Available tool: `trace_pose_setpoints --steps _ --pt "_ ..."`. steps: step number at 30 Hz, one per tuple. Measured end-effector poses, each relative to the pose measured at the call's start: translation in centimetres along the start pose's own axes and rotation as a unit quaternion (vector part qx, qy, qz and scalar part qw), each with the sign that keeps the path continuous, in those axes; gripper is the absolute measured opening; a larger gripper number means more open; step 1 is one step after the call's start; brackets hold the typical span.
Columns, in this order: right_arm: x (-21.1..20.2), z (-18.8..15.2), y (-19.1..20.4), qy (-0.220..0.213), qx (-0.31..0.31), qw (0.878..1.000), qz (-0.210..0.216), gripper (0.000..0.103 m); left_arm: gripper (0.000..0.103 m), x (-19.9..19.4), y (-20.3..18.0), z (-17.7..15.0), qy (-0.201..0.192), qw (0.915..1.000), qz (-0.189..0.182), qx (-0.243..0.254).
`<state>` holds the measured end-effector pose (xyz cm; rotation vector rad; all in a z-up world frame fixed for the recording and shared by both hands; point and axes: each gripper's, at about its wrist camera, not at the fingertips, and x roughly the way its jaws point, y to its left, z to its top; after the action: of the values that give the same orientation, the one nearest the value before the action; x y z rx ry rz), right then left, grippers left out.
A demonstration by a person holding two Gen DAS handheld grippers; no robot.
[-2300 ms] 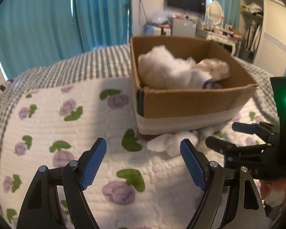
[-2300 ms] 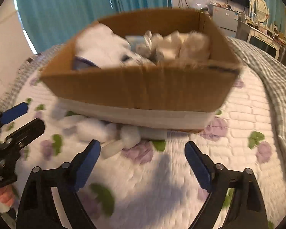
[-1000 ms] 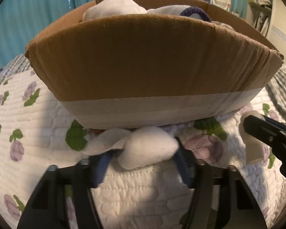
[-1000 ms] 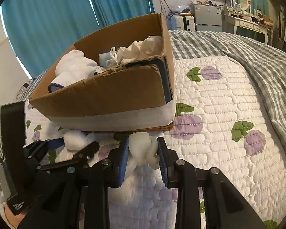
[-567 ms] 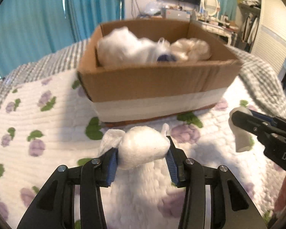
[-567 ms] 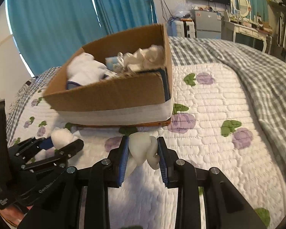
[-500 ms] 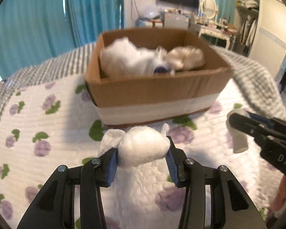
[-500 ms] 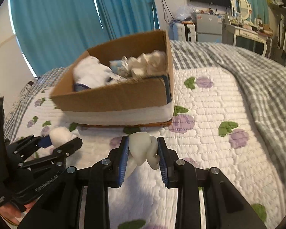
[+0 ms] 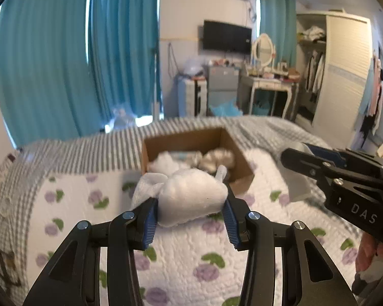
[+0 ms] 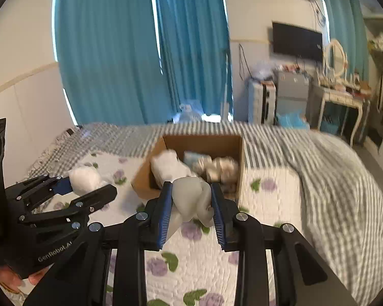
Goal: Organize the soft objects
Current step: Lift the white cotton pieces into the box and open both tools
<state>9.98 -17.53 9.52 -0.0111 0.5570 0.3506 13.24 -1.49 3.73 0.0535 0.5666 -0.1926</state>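
Note:
My left gripper (image 9: 190, 210) is shut on a white fluffy soft toy (image 9: 191, 197) and holds it high above the bed. My right gripper (image 10: 191, 210) is shut on a cream soft piece (image 10: 191, 199), also raised. The cardboard box (image 9: 236, 153) sits on the quilt below and ahead, holding white and beige soft things (image 9: 217, 159). In the right wrist view the box (image 10: 240, 158) is ahead, and the left gripper (image 10: 89, 187) with its white toy (image 10: 84, 178) is at left. The right gripper (image 9: 301, 159) shows at right in the left wrist view.
The bed has a white floral quilt (image 9: 89, 204) over a grey checked blanket (image 10: 319, 165). Blue curtains (image 9: 63, 63), a dresser with mirror (image 9: 263, 81) and a wardrobe (image 9: 339, 76) stand behind the bed.
Both grippers have risen well above the bed with their soft things still held. The box now looks smaller and farther below.

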Motion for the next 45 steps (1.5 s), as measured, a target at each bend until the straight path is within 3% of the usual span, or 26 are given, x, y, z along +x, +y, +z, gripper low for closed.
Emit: trace_pose_setpoints --steps 5,11,17,25,28,30,31,32,39,45 --pt "-0.2 4.0 0.4 -0.034 -0.02 0.999 0.006 0.03 0.044 0.5 0.5 3.1 -0.025 0.9996 0.0 0.012" --pt "3.5 7.6 -0.4 -0.046 -0.032 0.998 0.008 0.031 0.044 5.5 1.7 5.8 -0.024 0.9996 0.003 0.017" --pt "10.8 8.7 -3.0 -0.014 -0.018 1.0 0.016 0.031 0.044 13.3 2.8 6.6 0.01 0.9999 -0.004 0.007" --pt "20.8 6.6 -6.8 0.039 0.015 0.999 0.021 0.032 0.044 20.6 2.4 5.2 0.035 0.9989 -0.014 0.029" --pt "23.2 5.7 -7.8 0.049 0.021 0.998 0.02 0.035 0.047 21.5 2.2 4.4 0.032 0.9981 -0.03 0.042" --pt "23.9 5.5 -8.4 0.049 0.026 0.998 0.017 0.055 0.059 22.1 1.9 4.1 0.04 0.9975 -0.025 0.052" --pt "24.1 5.4 -8.5 0.044 0.032 0.998 0.015 0.072 0.065 22.3 1.7 3.9 0.042 0.9975 -0.017 0.054" --pt "24.1 5.4 -8.6 0.041 0.036 0.998 0.016 0.074 0.065 22.4 1.6 3.6 0.041 0.9975 -0.004 0.057" --pt "21.8 6.1 -9.0 0.031 0.04 0.999 0.002 0.074 0.066 20.8 1.5 4.3 0.048 0.9976 0.014 0.047" --pt "13.9 9.3 -8.3 -0.01 0.032 0.999 -0.014 0.074 0.066 13.6 1.1 7.3 0.0 0.9988 0.021 0.044"
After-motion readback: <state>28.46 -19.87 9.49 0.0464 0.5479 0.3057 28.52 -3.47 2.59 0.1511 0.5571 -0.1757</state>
